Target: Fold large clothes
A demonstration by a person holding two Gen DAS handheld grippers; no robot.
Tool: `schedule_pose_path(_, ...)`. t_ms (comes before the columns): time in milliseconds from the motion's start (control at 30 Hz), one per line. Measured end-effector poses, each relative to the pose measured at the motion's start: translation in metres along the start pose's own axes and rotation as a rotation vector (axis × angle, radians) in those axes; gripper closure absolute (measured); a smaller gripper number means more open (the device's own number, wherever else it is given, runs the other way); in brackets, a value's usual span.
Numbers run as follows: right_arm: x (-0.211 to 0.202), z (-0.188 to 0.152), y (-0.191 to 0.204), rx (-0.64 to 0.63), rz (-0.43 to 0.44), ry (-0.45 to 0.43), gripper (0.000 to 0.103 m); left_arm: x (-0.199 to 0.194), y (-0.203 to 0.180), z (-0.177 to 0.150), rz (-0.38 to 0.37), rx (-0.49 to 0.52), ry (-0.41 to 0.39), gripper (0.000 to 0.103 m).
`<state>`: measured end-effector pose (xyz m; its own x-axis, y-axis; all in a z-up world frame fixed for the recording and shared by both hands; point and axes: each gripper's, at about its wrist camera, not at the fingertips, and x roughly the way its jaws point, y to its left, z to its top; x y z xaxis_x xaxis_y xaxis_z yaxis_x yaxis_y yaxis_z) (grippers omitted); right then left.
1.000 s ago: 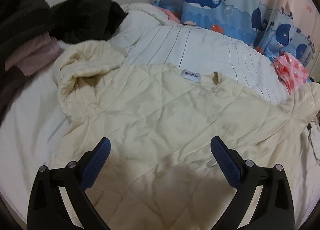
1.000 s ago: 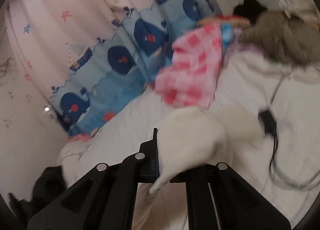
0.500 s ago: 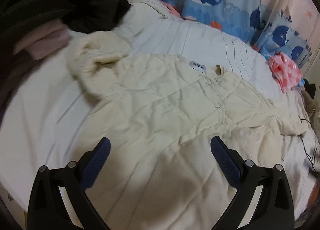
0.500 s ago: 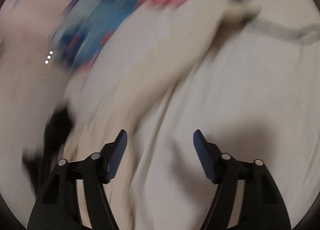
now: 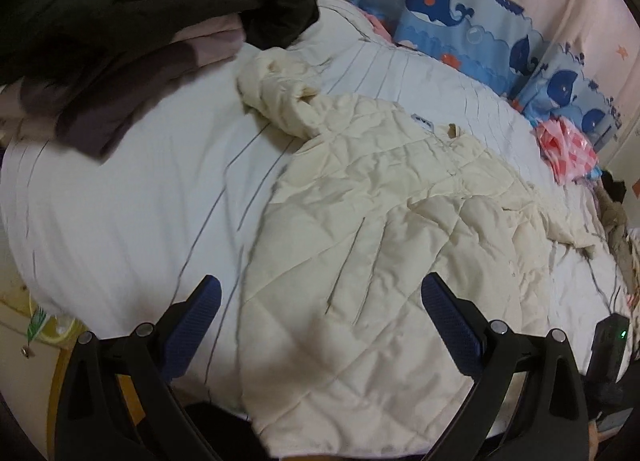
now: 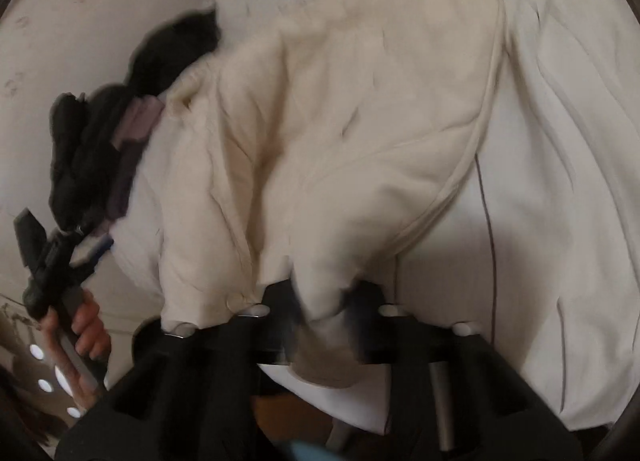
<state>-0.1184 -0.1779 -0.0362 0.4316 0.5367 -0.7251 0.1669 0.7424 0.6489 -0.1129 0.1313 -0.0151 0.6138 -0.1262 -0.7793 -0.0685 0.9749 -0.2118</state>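
Note:
A cream quilted jacket (image 5: pixel 380 221) lies spread on the white striped bed sheet (image 5: pixel 120 201), collar label facing up and one sleeve bunched at the far left. My left gripper (image 5: pixel 320 301) hovers open above the jacket's near hem, with nothing between its blue pads. In the right wrist view the jacket (image 6: pixel 340 121) fills the middle. My right gripper (image 6: pixel 324 297) is closing its jaws, with a fold of the jacket's edge pinched between them. The left gripper (image 6: pixel 60 245) shows there at the far left, held by a hand.
A pile of dark and mauve clothes (image 5: pixel 120 21) sits at the bed's far left. Whale-print fabric (image 5: pixel 460 21) hangs behind the bed, with a pink checked cloth (image 5: pixel 568 145) at the right. A black device with a green light (image 5: pixel 608 345) is at the lower right.
The left gripper pulled back and to the left, so the jacket sits right of centre. The right gripper let go of the sleeve, opened, swung over and closed on the jacket's edge.

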Motion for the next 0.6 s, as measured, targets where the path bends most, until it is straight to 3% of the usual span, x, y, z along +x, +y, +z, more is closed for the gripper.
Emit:
schedule_pose_path(100, -0.052, 0.015, 0.013, -0.033, 0.044, -0.116, 0.093, -0.016, 0.003, 0.001, -0.004, 0.017, -0.026, 0.007)
schedule_pose_path(133, -0.087, 0.022, 0.017, -0.05, 0.054, -0.174, 0.093, -0.021, 0.002, 0.002, -0.005, 0.027, -0.036, 0.007)
schedule_pose_path(233, -0.155, 0.023, 0.024, -0.088, 0.032, -0.273, 0.093, -0.03, -0.001, 0.003, -0.005, 0.057, -0.055, 0.007)
schedule_pose_path(300, -0.193, 0.005, 0.006, -0.098, -0.037, -0.263, 0.093, -0.026, -0.001, 0.0, -0.006, 0.078, -0.034, 0.007)
schedule_pose_path(433, -0.162, -0.051, -0.066, -0.032, -0.245, 0.053, 0.087, 0.002, 0.0, -0.002, 0.045, 0.113, 0.043, 0.007)
schedule_pose_path(467, -0.164, -0.056, -0.083, -0.004, -0.276, 0.071, 0.083, 0.011, 0.0, -0.003, 0.056, 0.123, 0.065, 0.007)
schedule_pose_path(500, -0.178, -0.055, -0.099, 0.046, -0.276, 0.025, 0.075, 0.017, -0.002, -0.003, 0.076, 0.137, 0.078, 0.007)
schedule_pose_path(567, -0.213, -0.041, -0.108, 0.101, -0.313, -0.079, 0.069, 0.02, -0.006, -0.001, 0.109, 0.167, 0.068, 0.007)
schedule_pose_path(600, -0.236, -0.03, -0.107, 0.102, -0.314, -0.166, 0.058, 0.019, -0.012, 0.003, 0.12, 0.192, 0.045, 0.007)
